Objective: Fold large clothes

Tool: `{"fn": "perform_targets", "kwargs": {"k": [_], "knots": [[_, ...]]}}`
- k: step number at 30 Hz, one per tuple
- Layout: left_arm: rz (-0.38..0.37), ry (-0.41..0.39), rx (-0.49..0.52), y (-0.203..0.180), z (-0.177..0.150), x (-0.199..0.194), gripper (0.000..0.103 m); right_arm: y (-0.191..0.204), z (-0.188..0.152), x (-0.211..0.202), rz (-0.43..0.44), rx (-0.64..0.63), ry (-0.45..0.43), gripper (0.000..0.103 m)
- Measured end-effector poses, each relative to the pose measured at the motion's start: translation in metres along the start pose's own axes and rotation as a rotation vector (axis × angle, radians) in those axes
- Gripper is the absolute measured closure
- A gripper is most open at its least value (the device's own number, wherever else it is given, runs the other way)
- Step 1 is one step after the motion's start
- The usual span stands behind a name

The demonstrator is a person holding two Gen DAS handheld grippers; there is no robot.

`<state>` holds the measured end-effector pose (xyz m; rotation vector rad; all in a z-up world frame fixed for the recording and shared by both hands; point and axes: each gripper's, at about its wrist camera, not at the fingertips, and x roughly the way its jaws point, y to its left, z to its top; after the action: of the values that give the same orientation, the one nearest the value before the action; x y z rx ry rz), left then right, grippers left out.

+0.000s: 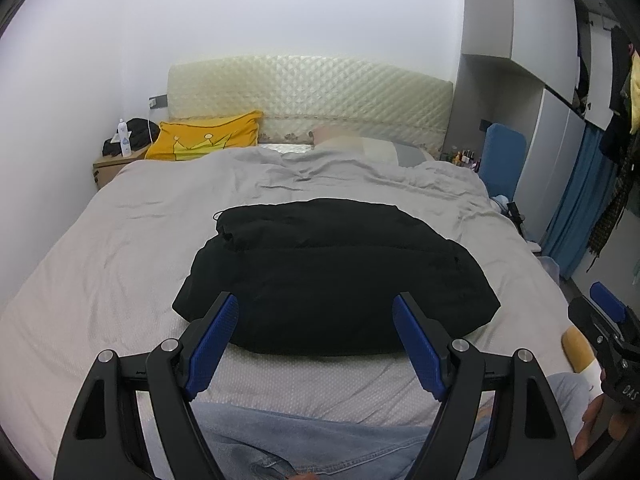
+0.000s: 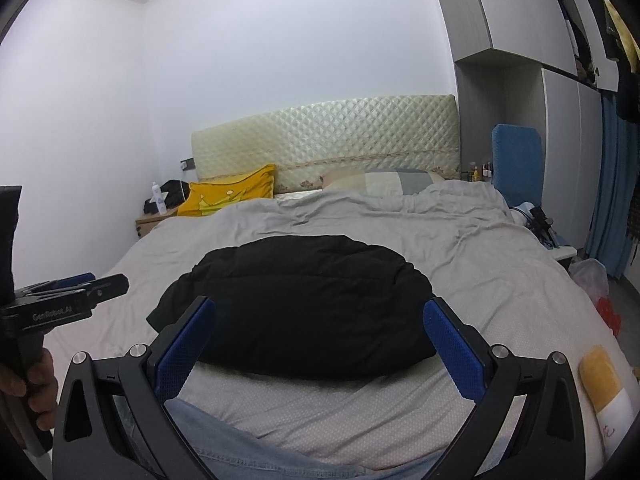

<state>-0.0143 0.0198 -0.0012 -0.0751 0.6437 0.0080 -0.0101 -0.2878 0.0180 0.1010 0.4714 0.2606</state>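
Black and puffy, the folded jacket (image 1: pixel 332 276) lay in a rounded bundle on the grey bedcover (image 1: pixel 120 240), ahead of both claws and touched by neither. From left to right in the left wrist view, a cardboard box (image 1: pixel 106 168) by the wall carried a white bottle (image 1: pixel 124 138) and a dark heap, a yellow pillow (image 1: pixel 208 140) leaned against the quilted cream headboard (image 1: pixel 312 92), and a blue cushion (image 1: pixel 502 152) stood by the grey wardrobe (image 1: pixel 560 132). The left gripper (image 1: pixel 316 308) hung spread wide just short of the jacket's near edge, its blue pads (image 1: pixel 212 344) bare and nothing between them. The right gripper (image 2: pixel 318 312) was likewise spread wide and empty, framing the bundle's near edge in its own view without contact. Pale denim (image 1: pixel 312 440) on the person's leg filled the space under both tools, and a hand (image 2: pixel 38 392) gripped the left tool's handle at the edge of the right view. A yellow and white object (image 2: pixel 608 392) rested on the bed's near right corner, well apart from the jacket. Nothing lay between either claw and the garment.
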Motion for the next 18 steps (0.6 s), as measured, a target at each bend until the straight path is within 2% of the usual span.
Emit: {"fn": "perform_targets", "kwargs": {"k": [18], "knots": [[-0.022,-0.002,0.003,-0.0002,-0.0007,-0.0062,0.023,0.0004,-0.0013,-0.0016,-0.005,0.009,-0.002,0.000]]}}
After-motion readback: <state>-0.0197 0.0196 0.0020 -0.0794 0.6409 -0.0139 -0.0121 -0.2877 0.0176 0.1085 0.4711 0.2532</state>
